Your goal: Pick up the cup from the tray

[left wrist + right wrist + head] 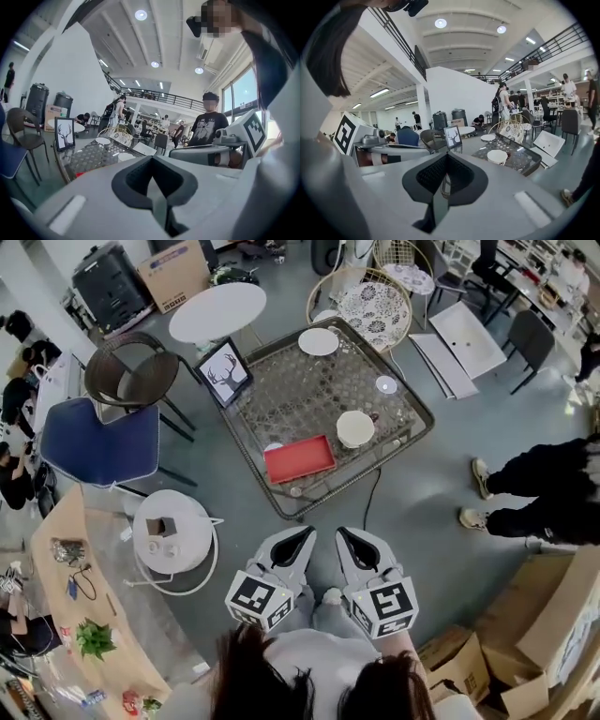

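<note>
A white cup (355,428) stands on the patterned top of a low wire-rimmed table (417,432), just right of a flat red tray (299,459). The right gripper view also shows the cup (497,156), well ahead of the jaws. Both grippers are held close to the person's body, far short of the table. My left gripper (305,536) has its jaws pressed together with nothing between them; in its own view (152,164) a thin seam runs down the closed pads. My right gripper (345,536), also in its own view (446,161), is likewise shut and empty.
On the table are a white plate (319,341) and a framed deer picture (225,371). Around it stand a blue chair (98,442), a brown chair (131,376), a white stool (171,531) and a wire chair (370,301). A person's legs (534,493) are at right, cardboard boxes (534,643) below.
</note>
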